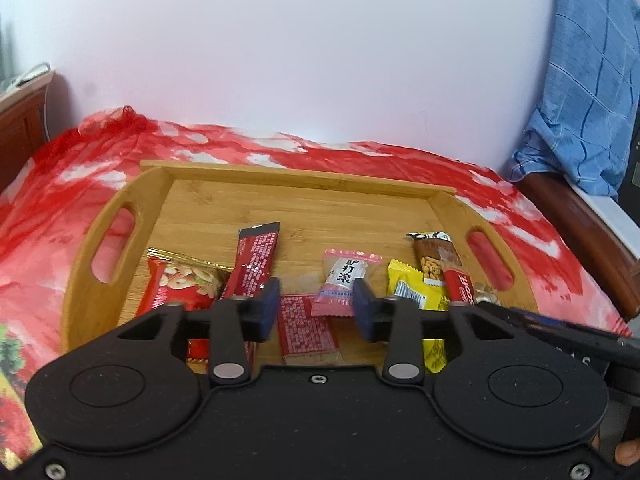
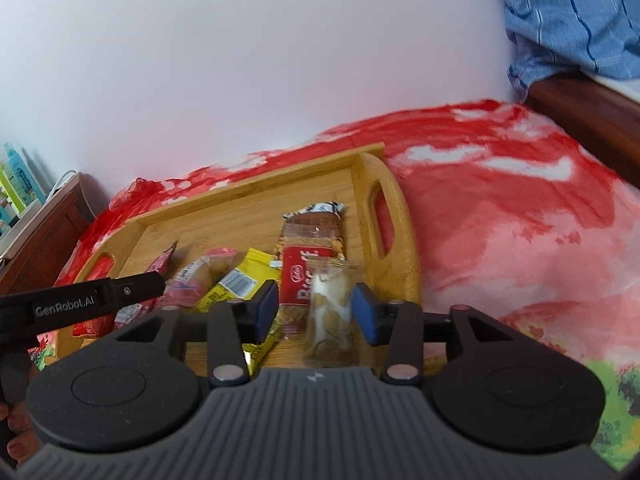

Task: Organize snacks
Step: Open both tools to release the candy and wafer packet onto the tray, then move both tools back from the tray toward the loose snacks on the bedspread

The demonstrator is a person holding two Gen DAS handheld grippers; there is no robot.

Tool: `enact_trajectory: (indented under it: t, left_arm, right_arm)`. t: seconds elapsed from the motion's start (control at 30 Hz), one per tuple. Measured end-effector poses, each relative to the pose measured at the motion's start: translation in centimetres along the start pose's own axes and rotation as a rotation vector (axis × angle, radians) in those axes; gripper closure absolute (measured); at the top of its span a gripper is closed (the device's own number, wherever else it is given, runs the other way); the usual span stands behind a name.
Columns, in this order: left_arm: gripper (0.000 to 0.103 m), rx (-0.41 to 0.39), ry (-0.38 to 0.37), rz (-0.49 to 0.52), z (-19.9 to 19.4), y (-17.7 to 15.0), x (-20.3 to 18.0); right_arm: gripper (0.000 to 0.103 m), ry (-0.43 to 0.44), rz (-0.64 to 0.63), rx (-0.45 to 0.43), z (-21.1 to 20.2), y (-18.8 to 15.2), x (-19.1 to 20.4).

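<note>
- Left claw (image 1: 316,308) up close, its blue pads (image 1: 269,308) standing apart with nothing pinched; between them, lower down, lies a pink candy packet (image 1: 345,285) with its long side running away from the camera, and nearer still a red bar (image 1: 306,330) lying the same way.
- Right claw (image 2: 315,309) too, pads spread and not pressing; a clear wrapped pastry (image 2: 330,312) sits in the gap, blurred, its long axis pointing away from the camera toward the tray's far rim.
- All of it rests in a wooden tray (image 1: 304,184) with cut-out handles, the snacks bunched along the near side.
- From the left wrist view, left to right: a red nut bag (image 1: 180,286), a dark red stick pack (image 1: 256,266) leaning up and to the right, the pink candy, a yellow packet (image 1: 412,292), then a red biscuit pack (image 1: 458,284) lying over a brown nut bar (image 1: 430,258), both lengthwise front to back.
- In the right wrist view the biscuit pack (image 2: 298,280) stands just left of the pastry, the brown bar (image 2: 314,226) behind it toward the far handle.
- The tray sits on a red and white cloth (image 1: 360,160) spread over the surface.
- Far back, a white wall (image 1: 300,60), and blue checked fabric (image 1: 580,80) hanging at the right.
</note>
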State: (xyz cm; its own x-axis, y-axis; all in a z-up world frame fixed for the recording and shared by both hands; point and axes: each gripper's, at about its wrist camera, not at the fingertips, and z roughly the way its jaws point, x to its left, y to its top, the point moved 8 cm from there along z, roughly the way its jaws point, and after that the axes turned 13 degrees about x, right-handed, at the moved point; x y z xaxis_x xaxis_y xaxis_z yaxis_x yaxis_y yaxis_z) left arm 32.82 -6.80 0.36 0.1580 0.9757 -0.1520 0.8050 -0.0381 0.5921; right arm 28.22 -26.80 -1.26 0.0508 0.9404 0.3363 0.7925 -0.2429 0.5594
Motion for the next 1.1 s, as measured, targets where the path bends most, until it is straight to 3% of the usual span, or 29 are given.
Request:
enact_trajectory:
  t: [0.23,0.4,0.53,1.1]
  left_arm:
    - [0.041,-0.001,0.001,-0.004,-2.7,-1.5,0.6]
    - [0.021,-0.025,0.031,0.028,-5.0,-2.9,0.9]
    - [0.018,-0.035,0.035,0.031,-6.6,-4.4,1.0]
    - [0.013,-0.074,0.045,0.04,-11.5,-11.6,2.2]
  right_arm:
    - [0.031,0.02,-0.045,-0.038,-1.8,-0.5,1.4]
    - [0.025,0.021,-0.062,-0.021,-2.8,-1.8,2.0]
    - [0.018,0.026,-0.074,-0.012,-3.6,-3.3,2.5]
    - [0.012,0.052,-0.132,-0.053,-8.3,-9.1,3.1]
